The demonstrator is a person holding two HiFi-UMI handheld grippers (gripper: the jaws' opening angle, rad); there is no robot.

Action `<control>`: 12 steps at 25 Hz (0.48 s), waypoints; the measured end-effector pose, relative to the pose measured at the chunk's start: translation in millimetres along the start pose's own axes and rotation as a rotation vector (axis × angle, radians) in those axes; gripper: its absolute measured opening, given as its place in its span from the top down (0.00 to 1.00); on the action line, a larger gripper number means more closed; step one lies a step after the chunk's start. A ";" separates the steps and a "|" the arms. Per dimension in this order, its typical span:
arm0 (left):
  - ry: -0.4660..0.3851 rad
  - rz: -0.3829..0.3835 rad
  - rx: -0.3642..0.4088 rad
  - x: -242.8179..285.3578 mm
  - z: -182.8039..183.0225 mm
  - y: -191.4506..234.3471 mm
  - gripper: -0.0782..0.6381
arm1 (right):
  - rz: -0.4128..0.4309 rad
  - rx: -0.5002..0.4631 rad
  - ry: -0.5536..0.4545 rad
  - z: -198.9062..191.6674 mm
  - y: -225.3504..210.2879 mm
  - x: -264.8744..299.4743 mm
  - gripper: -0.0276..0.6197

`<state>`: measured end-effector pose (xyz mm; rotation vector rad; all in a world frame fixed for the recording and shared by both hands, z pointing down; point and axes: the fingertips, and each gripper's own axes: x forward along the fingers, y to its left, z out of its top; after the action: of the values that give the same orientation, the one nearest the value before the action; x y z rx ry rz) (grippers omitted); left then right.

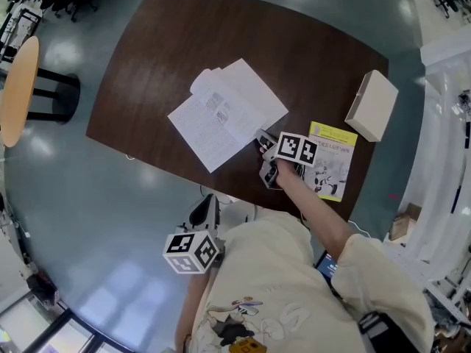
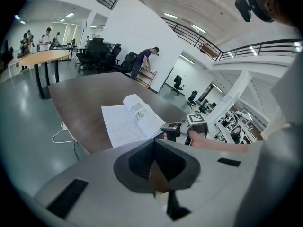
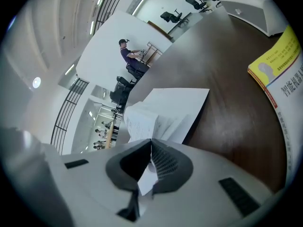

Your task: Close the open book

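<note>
An open book (image 1: 221, 116) with white printed pages lies on the dark brown table (image 1: 162, 50). My right gripper (image 1: 263, 143) is at the book's near right edge, shut on a white leaf of it. In the right gripper view the paper runs up between the pads of my right gripper (image 3: 151, 148), and the book's (image 3: 165, 105) right-hand pages are lifted and fanned. My left gripper (image 1: 206, 213) hangs off the table's near edge by the person's body. In its own view my left gripper (image 2: 154, 145) has its jaws together and empty, and the book (image 2: 125, 122) lies ahead.
A yellow booklet (image 1: 331, 160) lies just right of my right gripper, and a white box (image 1: 372, 105) stands at the table's right edge. A round wooden table (image 1: 18, 87) stands on the floor at far left. A white cable (image 2: 61, 134) lies on the floor.
</note>
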<state>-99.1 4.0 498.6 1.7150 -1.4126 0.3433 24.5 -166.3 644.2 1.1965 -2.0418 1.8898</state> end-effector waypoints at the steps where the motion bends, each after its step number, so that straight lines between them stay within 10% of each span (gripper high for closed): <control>1: -0.002 0.002 -0.001 -1.3 -0.5 0.8 0.88 | 0.004 -0.007 0.009 -3.9 3.2 1.7 0.94; 12: -0.019 0.008 -0.008 -10.7 -1.8 6.2 0.88 | 0.056 -0.088 0.127 -55.7 38.1 16.8 0.95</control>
<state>-107.6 12.5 495.1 1.7109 -1.4336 0.3262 -33.0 -128.1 635.6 0.9829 -2.0875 1.8282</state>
